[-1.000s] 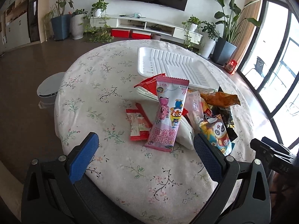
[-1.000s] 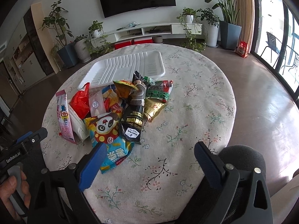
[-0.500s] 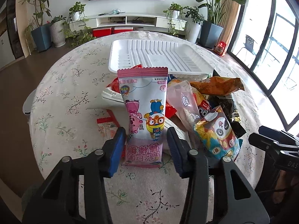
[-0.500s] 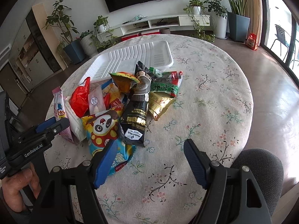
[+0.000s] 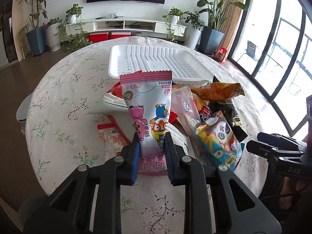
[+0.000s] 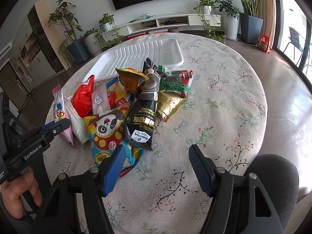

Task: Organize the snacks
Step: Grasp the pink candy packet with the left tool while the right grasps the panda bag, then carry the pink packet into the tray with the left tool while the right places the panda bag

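The pink cartoon-printed foil snack packet [image 5: 150,117] is being pinched near its bottom seam by the closing left gripper [image 5: 151,146], at the heap's left edge, presumably for transfer to the white ribbed plastic tray [image 5: 156,62]. The right gripper [image 6: 156,156] is narrowing, nothing being held between its jaws.

Left gripper [image 5: 151,136] angled downward, jaws closing – right gripper [image 6: 156,154] angled downward, jaws apart, closing

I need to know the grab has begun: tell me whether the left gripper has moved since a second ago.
Yes. The left gripper has come forward toward the white tray, and its jaws are closing on the pink snack packet.
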Demonstrator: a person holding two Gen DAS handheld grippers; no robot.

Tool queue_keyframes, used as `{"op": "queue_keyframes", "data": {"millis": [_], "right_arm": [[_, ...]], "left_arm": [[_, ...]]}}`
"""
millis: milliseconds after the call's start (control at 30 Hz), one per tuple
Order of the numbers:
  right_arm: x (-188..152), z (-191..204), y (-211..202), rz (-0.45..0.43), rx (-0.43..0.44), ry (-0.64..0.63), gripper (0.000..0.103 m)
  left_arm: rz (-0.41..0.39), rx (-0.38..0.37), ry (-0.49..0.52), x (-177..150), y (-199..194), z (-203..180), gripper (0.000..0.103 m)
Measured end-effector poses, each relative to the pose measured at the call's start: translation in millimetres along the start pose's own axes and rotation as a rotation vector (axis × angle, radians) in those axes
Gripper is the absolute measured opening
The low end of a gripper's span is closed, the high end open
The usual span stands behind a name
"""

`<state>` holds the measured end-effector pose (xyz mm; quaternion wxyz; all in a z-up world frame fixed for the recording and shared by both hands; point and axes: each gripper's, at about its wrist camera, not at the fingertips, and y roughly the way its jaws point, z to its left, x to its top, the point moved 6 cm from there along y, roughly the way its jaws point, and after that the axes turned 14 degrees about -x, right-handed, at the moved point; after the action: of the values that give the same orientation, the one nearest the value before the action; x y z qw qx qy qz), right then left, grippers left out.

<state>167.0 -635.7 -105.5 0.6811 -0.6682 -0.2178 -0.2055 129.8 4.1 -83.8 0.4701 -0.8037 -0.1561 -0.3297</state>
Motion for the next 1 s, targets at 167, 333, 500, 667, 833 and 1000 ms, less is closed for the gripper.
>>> {"op": "queue_keyframes", "data": {"millis": [167,333,500,667,833,1000], "right_arm": [[3,18,-6,-0.022,0.054,-0.056,0.071],[7,40,3,-0.002,0.099,-0.125,0.071],[10,57,12,0.011,0.121,-0.179,0.071],[9,69,17,0.016,0.116,-0.217,0.071],[1,81,18,0.003,0.114,-0.304,0.071],[-6,88,18,0.016,0.111,-0.396,0.071]], "left_arm": [[-0.014,-0.058,-0.034,-6,-19,2,0.021],[-0.022,-0.105,-0.071,-15,-30,1,0.021],[-0.033,-0.134,-0.093,-21,-36,3,0.021],[-0.026,-0.154,-0.103,-25,-35,2,0.021],[-0.018,-0.168,-0.112,-28,-32,2,0.021],[-0.011,-0.177,-0.114,-28,-30,2,0.021]]}}
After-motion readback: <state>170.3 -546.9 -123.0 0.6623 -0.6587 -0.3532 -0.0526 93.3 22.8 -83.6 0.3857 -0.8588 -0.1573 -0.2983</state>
